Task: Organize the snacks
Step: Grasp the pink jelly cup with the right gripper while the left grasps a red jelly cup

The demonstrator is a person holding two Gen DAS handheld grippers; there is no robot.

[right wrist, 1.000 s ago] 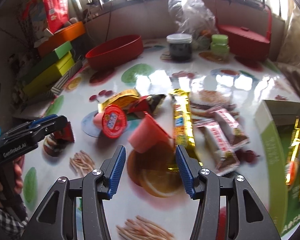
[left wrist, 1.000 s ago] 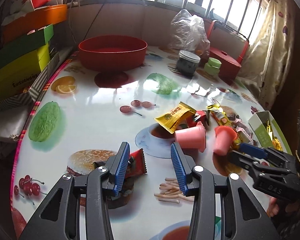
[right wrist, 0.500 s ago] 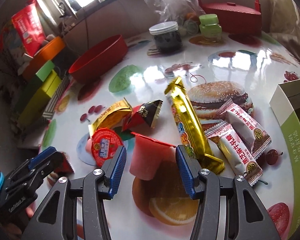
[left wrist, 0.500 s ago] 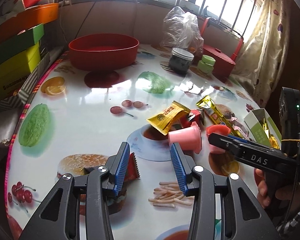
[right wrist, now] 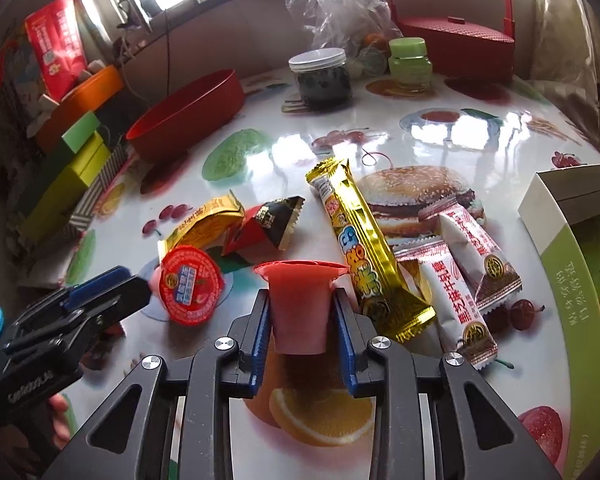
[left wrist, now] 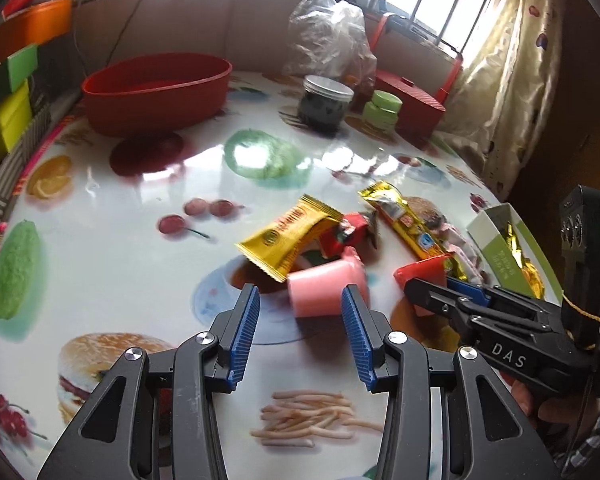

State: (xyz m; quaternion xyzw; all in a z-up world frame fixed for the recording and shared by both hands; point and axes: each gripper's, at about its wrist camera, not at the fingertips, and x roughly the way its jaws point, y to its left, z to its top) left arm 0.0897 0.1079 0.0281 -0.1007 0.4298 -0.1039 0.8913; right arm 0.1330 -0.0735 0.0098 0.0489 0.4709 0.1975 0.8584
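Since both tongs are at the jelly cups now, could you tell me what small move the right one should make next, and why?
Probably finish the squeeze, then lift straight up. The right tongs are closing with the red jelly cup between their blue pads, apparently touching both sides. The gold bar lies close beside it, so a sideways pull could drag it. The green box seems the likely drop-off.

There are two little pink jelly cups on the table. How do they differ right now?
The jelly cup in the right gripper sits between its closing jaws, its rim pointing away; the other jelly cup lies free on its side, red printed lid facing the right camera. The left gripper is open just before that one. Both are small pink plastic cups.
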